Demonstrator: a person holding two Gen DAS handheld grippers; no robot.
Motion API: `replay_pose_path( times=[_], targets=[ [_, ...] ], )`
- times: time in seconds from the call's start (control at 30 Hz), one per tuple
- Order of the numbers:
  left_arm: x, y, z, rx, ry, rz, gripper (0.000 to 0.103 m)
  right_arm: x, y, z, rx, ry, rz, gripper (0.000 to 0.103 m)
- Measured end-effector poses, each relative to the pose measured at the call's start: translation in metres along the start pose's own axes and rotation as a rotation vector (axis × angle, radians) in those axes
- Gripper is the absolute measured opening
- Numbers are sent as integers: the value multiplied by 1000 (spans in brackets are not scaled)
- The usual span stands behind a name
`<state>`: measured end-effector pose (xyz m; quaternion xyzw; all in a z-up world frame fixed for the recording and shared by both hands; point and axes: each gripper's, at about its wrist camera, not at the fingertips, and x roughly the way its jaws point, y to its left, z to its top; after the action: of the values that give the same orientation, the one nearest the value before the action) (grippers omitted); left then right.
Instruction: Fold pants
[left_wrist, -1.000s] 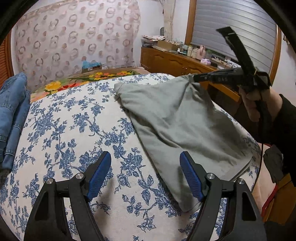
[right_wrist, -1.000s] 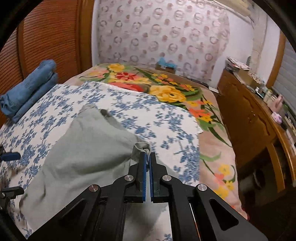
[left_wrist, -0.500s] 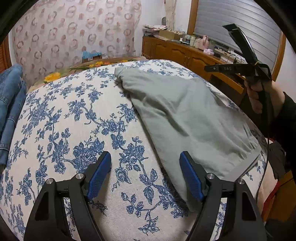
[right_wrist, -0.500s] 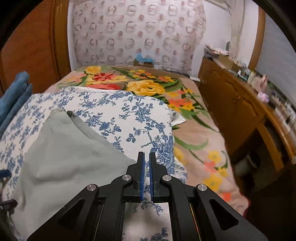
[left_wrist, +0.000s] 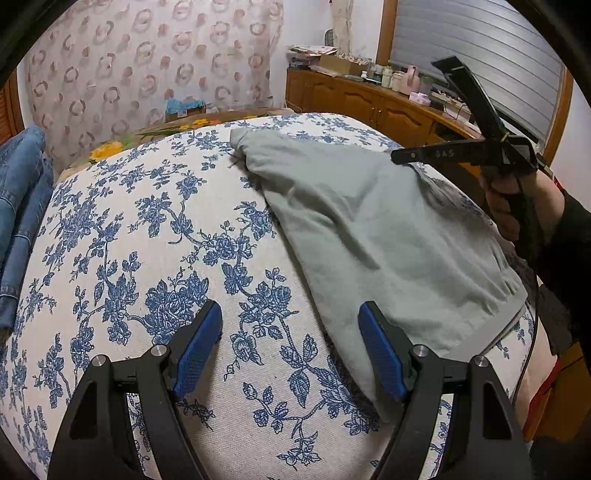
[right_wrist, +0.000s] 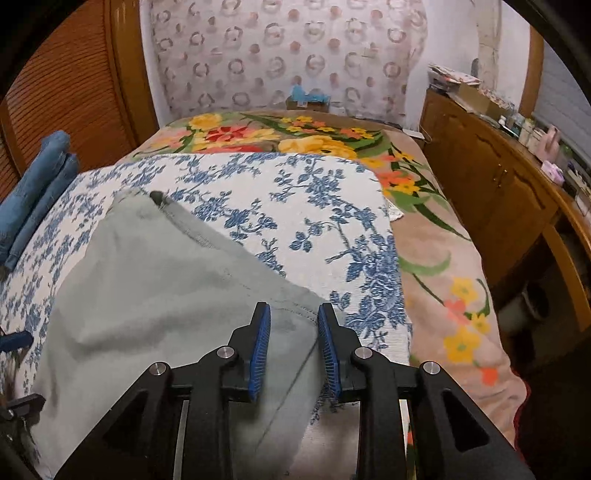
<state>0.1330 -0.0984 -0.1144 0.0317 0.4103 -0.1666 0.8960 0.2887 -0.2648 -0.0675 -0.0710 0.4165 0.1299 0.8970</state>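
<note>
Grey-green pants lie folded and flat on the blue-flowered bed cover, running from the far middle to the near right edge. My left gripper hovers open above the cover, its right finger at the pants' near left edge, with nothing between its fingers. My right gripper hangs just above the pants' right hem. Its jaws are opening; the cloth shows below the gap, but the pads do not press on it. In the left wrist view the right gripper is held by a hand over the pants' far right side.
Folded blue jeans lie along the bed's left edge. A bright flowered blanket covers the bed's far end and right side. A wooden sideboard with bottles and boxes on it stands to the right, and a slatted wooden door to the left.
The right gripper let go of the raised pants corner, which dropped flat onto the bed. Its shut jaws then sank toward the hem and have parted. The left gripper stayed open.
</note>
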Motion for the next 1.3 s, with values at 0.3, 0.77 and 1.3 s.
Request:
replay_pose_path(
  times=[0.3,0.77,1.3],
  targets=[
    [-12,4,-2,-15,-64,-12,77,-20,-11,3,12,-95,-25,3],
    [-11,2,-2,-10,-48,-4,77,-22,-20,-3,62,-41,-73,21],
    [-10,3,-2,-14,-53,0,77,-126,18,-115,86,-49,40,25]
  ],
)
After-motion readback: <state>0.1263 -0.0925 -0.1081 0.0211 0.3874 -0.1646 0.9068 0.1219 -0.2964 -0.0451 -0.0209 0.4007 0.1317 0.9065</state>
